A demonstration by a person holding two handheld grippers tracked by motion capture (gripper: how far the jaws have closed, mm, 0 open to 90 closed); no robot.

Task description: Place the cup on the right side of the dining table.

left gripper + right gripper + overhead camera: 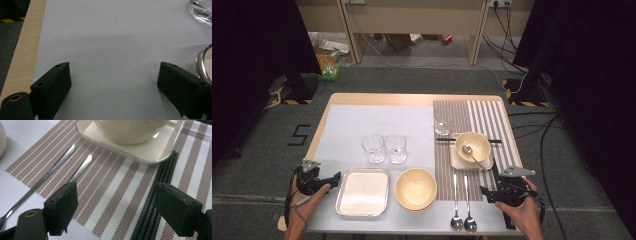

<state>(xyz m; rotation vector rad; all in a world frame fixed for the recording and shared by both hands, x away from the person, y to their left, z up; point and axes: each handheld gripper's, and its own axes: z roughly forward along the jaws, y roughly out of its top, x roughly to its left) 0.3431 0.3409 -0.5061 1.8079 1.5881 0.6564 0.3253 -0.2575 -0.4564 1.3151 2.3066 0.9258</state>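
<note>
My left gripper point(333, 178) rests at the table's front left, just left of a metal tray point(362, 192). In the left gripper view it point(113, 72) stands open over bare white table, the tray's rim point(202, 65) beside its right jaw. My right gripper point(486, 192) sits at the front right, on the striped placemat point(484, 117). It point(116, 192) is open with nothing between the pads. Black chopsticks point(160, 182) lie on the mat under its right jaw. Two spoons point(462, 202) lie left of it, their handles point(60, 161) on the mat.
A cream bowl point(415, 188) stands between tray and spoons. A second bowl point(473, 145) holding a spoon sits on a square plate point(152, 152), with a black stick point(447, 140) behind it. Two glasses point(384, 148) stand mid-table, a third point(443, 123) on the placemat.
</note>
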